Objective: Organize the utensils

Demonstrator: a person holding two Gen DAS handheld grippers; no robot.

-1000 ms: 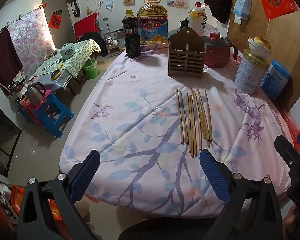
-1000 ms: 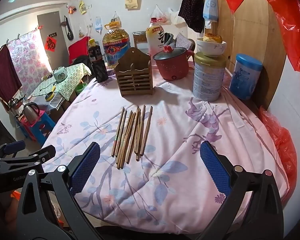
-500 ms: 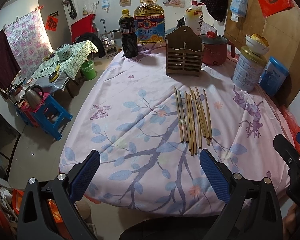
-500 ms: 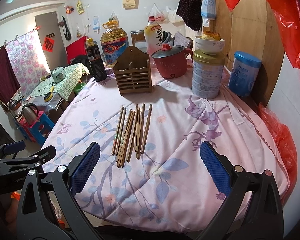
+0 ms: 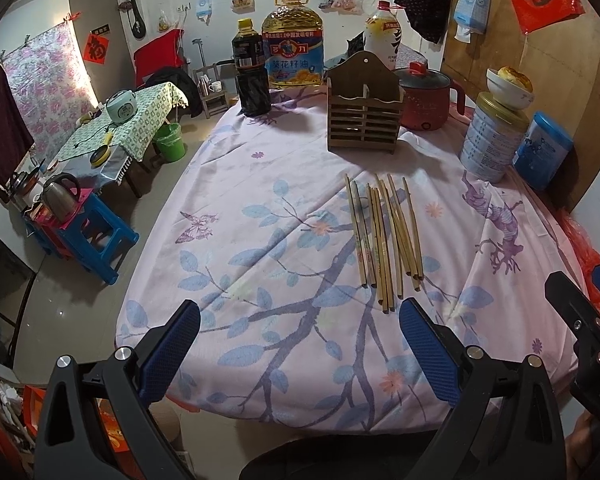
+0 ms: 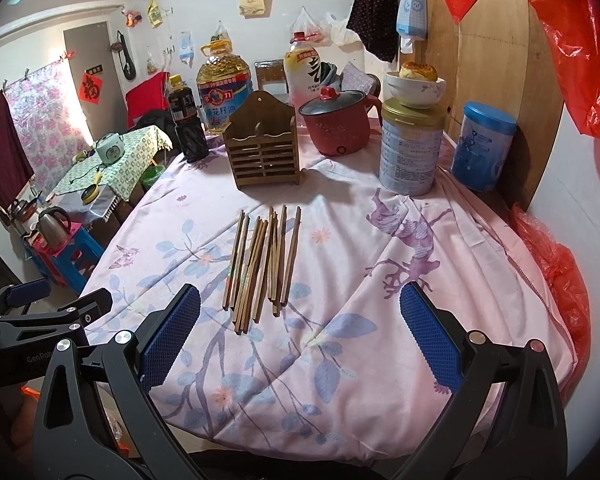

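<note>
Both grippers have crept slightly forward over the table's near edge since a second ago; chopsticks and holder haven't shifted. Left gripper [image 5: 299,322] spread wide, nothing between the blue pads [image 5: 428,354]. Right gripper [image 6: 300,320] same: fully spread, holding nothing, hovering clear of the cloth. Chopsticks [image 6: 262,262] lie in a loose bundle mid-table on the pink floral tablecloth [image 6: 360,280], roughly parallel, running from near edge toward the back, a few crossing each other. Bamboo-coloured, thin, tapered; near ends uneven. Wooden slatted holder [image 6: 266,148] stands upright just behind them, two compartments, both look empty. Red electric pot [image 6: 338,124] and a tin [image 6: 410,148] with a bowl on top sit to its right.
</note>
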